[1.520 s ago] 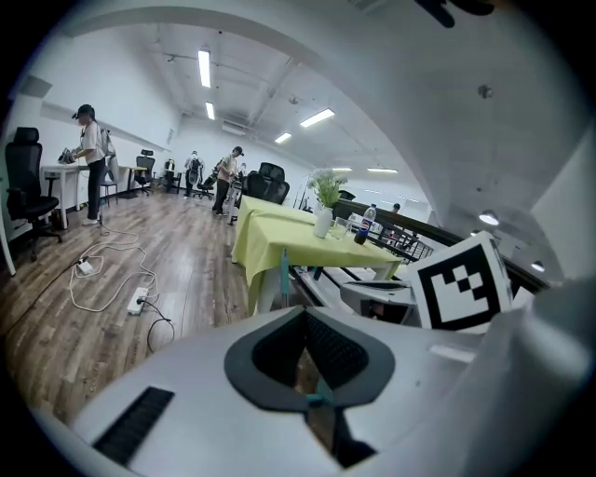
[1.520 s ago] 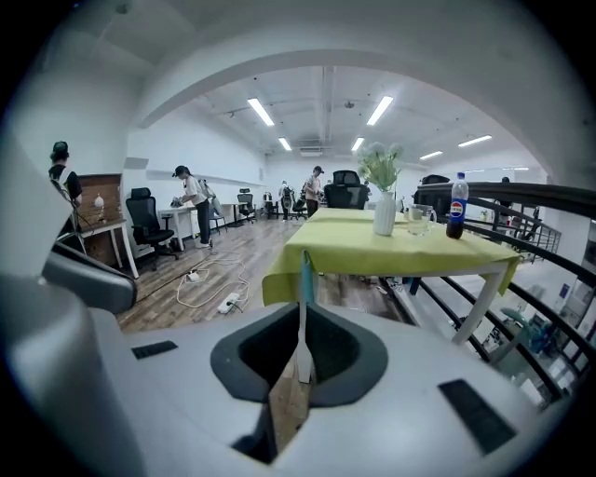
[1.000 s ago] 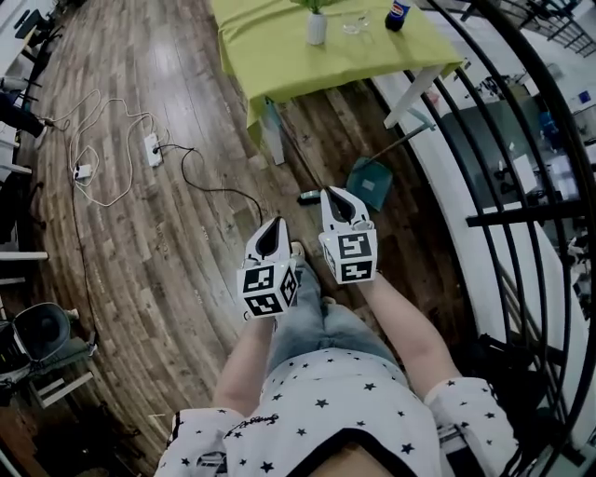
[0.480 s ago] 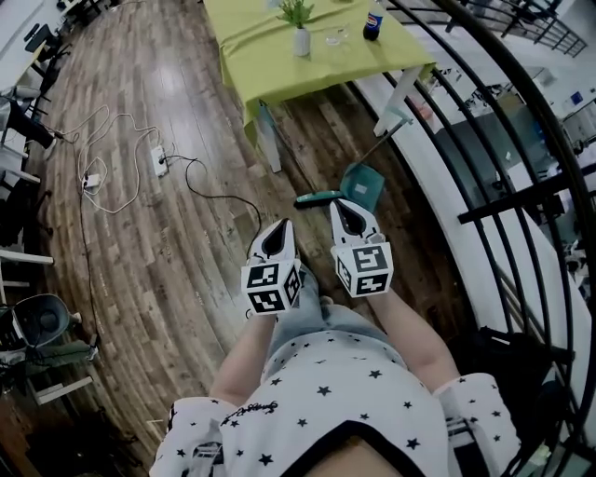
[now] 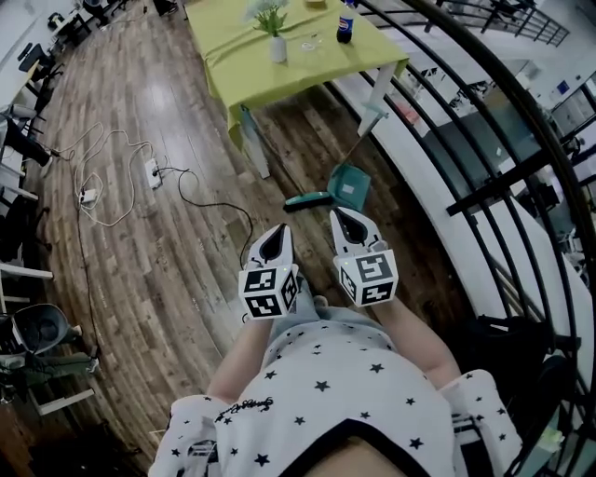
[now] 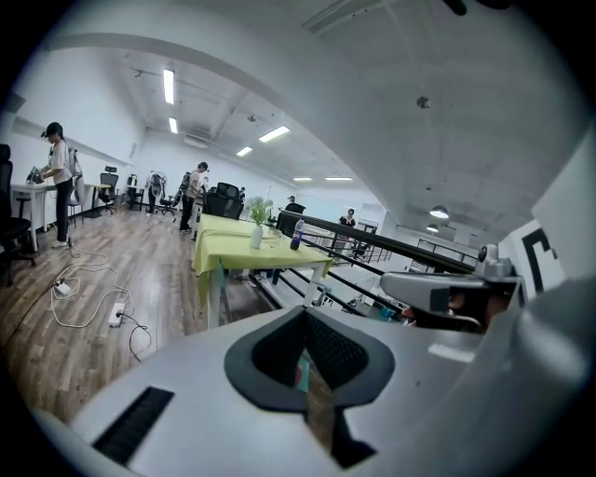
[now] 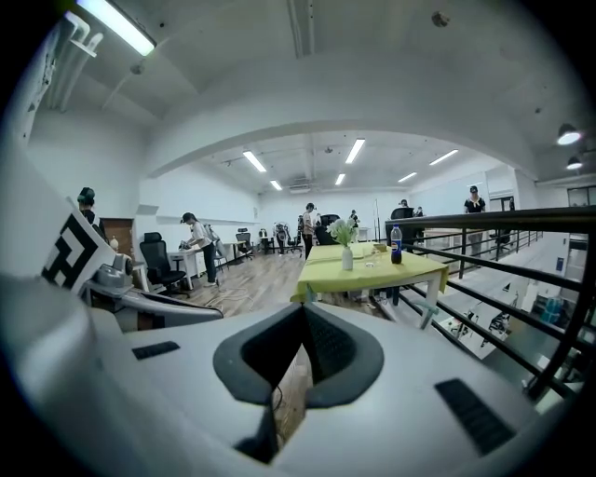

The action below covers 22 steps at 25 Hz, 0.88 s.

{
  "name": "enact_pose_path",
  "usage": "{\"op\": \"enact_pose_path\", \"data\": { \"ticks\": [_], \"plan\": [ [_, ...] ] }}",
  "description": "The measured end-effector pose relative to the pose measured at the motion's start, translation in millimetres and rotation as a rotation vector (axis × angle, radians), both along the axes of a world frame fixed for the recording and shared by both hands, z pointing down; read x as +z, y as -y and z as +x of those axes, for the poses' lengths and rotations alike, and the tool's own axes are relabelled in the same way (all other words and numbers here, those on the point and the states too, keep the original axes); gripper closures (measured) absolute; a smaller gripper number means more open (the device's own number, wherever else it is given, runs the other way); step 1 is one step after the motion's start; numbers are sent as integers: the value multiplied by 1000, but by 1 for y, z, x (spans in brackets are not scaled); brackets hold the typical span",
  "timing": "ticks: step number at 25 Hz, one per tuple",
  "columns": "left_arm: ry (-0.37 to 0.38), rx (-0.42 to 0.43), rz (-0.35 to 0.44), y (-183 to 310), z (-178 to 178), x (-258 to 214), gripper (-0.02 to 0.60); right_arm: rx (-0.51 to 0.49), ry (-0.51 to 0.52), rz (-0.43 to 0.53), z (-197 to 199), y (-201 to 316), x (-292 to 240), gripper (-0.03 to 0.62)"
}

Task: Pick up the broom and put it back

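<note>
Held left tongs (image 5: 278,230) and right tongs (image 5: 345,217) pressed together, pinching nothing, side by side and aimed toward the broom (image 5: 307,198). Found it flat on the floor (image 5: 168,261) just beside the dustpan (image 5: 350,184), well apart from both, hence nothing within reach to clamp.

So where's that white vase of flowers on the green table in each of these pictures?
Head view: vase at top centre, on the green table.
Left gripper view: vase left of centre, mid-height.
Right gripper view: vase just right of centre.
Shared landmark: the dark bottle standing near it on the same table in all three views.
</note>
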<state>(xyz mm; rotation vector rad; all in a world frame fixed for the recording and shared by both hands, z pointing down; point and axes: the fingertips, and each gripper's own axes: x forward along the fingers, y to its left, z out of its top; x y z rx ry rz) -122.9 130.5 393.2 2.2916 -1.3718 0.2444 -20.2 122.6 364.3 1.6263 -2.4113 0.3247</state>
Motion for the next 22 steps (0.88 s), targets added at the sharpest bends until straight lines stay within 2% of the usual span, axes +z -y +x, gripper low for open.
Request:
{"op": "enact_pose_path", "data": {
  "ticks": [11,22],
  "plan": [
    [6,54,19,-15,14,-11,571,25,27,1,14,-21,-8,600],
    [0,51,33,-10,8,-12,571,78,28,31,16,-20,-11,602]
  ]
}}
